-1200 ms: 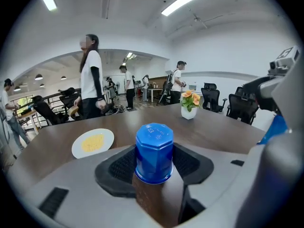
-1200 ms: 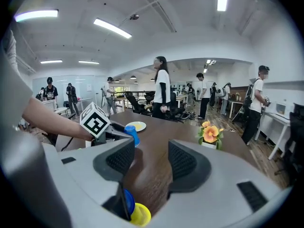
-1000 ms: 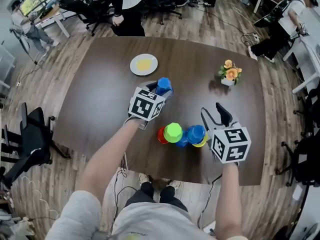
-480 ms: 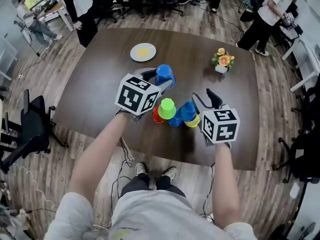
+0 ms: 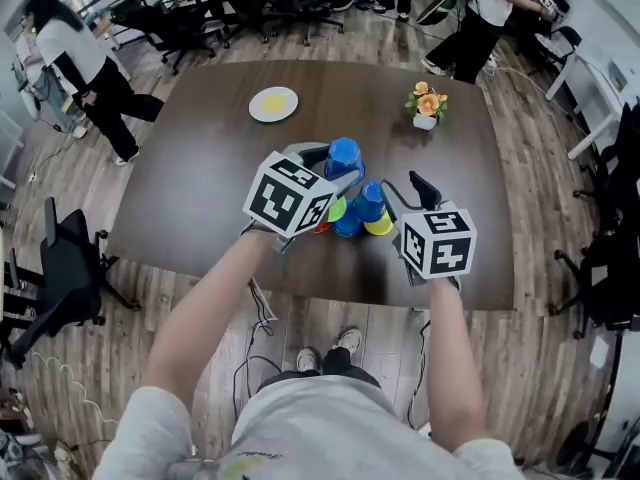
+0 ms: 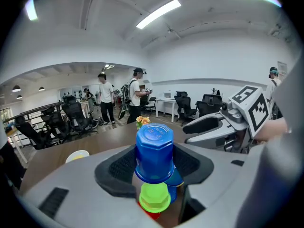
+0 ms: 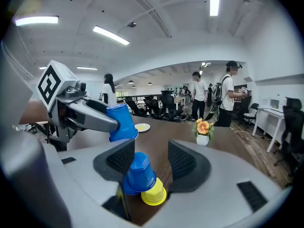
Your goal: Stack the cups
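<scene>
Left gripper view shows the left gripper (image 6: 155, 167) with its jaws closed on a blue cup (image 6: 154, 151), held upside down and clear of the worktop (image 5: 200, 178). Directly below it in that view stands a green cup (image 6: 154, 198), also upside down, capping a red cup (image 6: 150, 215). These belong to a tight cluster near the middle of the worktop's front edge, along with a second blue cup (image 7: 139, 171) leaning on a yellow cup (image 7: 155, 194).

The right gripper (image 7: 151, 161) hovers just beside that pair with its jaws wide. The second blue cup shows in the gap, but the pads do not seem to press on it.

The step in hand looks like setting the held cup down over the green one. To do it well, the cup's open mouth should be kept level and centred over the green top, then lowered straight. A tilted rim could catch and push the cluster over. The right gripper could steady the neighbouring cups. Release should come only once the cup has seated.
</scene>
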Tool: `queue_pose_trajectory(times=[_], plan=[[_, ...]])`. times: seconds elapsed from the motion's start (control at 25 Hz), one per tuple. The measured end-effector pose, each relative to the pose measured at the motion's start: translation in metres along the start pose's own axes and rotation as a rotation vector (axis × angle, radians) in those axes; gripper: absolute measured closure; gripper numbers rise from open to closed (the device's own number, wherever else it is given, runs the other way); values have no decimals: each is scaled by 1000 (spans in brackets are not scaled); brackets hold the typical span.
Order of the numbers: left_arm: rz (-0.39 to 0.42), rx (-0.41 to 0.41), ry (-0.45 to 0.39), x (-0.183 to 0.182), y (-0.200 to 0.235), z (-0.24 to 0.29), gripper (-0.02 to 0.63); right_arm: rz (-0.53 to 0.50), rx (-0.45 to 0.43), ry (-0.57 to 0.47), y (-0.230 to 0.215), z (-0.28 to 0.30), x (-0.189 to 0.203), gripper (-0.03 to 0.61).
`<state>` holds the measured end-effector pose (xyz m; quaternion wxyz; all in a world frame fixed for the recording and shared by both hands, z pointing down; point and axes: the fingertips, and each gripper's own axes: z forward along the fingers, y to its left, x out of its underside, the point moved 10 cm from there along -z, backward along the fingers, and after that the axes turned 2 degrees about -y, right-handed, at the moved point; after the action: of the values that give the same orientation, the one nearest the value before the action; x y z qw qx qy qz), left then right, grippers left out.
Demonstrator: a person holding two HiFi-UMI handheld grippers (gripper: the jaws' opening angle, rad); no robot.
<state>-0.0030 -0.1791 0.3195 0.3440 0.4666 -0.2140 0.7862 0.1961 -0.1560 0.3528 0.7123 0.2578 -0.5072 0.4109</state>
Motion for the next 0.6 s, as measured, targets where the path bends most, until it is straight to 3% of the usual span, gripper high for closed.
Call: queue_pose_trajectory(times=[0.6], plan=[[11,35,30,23,-15,13,376,16,35,22,19,-28,23,354]])
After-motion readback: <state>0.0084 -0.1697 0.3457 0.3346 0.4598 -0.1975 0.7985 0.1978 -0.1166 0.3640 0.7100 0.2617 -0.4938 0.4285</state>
